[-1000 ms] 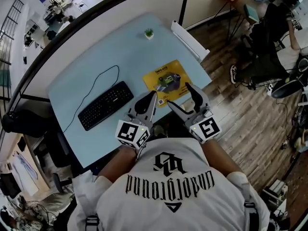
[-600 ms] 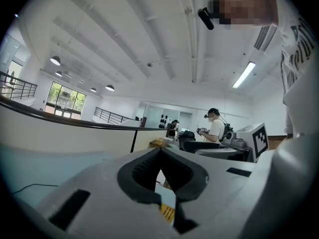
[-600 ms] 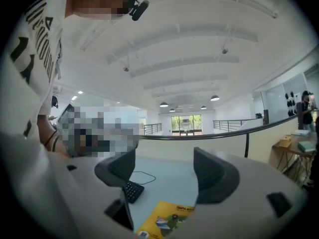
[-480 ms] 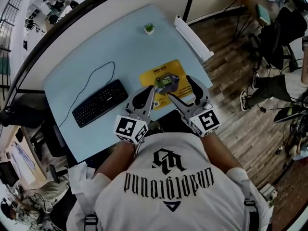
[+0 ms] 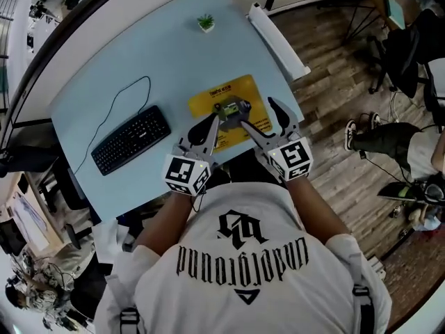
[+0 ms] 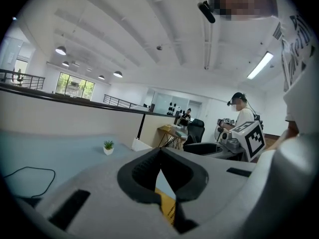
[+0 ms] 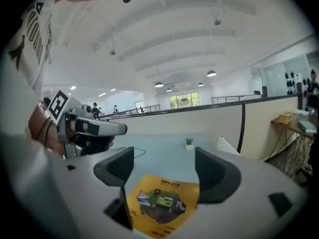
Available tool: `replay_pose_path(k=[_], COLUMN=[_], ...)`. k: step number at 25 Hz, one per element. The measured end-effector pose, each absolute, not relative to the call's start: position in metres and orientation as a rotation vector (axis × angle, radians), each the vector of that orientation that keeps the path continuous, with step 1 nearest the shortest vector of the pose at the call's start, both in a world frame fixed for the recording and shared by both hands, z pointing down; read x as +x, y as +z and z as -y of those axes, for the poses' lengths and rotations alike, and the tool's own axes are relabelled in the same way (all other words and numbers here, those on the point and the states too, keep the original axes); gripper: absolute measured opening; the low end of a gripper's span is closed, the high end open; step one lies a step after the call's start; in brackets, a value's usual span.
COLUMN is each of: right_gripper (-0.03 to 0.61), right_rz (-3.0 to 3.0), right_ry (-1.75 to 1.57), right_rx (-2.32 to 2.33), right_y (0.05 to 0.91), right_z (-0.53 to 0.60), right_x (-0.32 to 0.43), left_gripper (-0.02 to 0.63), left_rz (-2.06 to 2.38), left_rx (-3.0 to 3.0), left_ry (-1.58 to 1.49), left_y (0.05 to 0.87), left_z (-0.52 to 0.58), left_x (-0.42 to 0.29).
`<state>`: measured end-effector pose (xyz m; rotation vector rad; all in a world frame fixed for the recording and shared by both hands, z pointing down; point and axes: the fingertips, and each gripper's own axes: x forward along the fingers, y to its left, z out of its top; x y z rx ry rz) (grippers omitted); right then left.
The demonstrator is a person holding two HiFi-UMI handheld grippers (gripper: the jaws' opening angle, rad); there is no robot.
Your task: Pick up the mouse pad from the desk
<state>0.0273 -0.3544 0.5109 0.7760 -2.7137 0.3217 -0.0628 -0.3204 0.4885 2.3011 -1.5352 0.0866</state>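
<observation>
The yellow mouse pad with a printed picture lies flat on the light blue desk, near its front right corner. My left gripper hovers over the pad's near left part, its jaws shut with the tips touching and nothing between them. A sliver of the mouse pad shows below the left gripper. My right gripper is open over the pad's near right edge. In the right gripper view the mouse pad lies just ahead of and below the right gripper, apart from both pads.
A black keyboard with a thin cable lies left of the pad. A small potted plant stands at the desk's far side. A long white bar lies along the right edge. Wooden floor, chairs and a seated person are to the right.
Both grippers have moved forward and down, from the desk's front edge to over the near part of the mouse pad. The pad has not moved.
</observation>
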Motion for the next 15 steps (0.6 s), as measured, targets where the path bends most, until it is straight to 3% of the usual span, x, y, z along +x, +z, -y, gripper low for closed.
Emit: replay_pose_path(k=[15], right_gripper=[0.395], right_rz=[2.45], right_ry=[0.445], right_rx=[0.713], right_y=[0.652], right_z=[0.385], right_x=[0.036], left_gripper=[0.003], left_rz=[1.513], left_rx=[2.151], left_ry=[0.21], left_y=[0.587], left_z=[0.339], left_x=[-0.064])
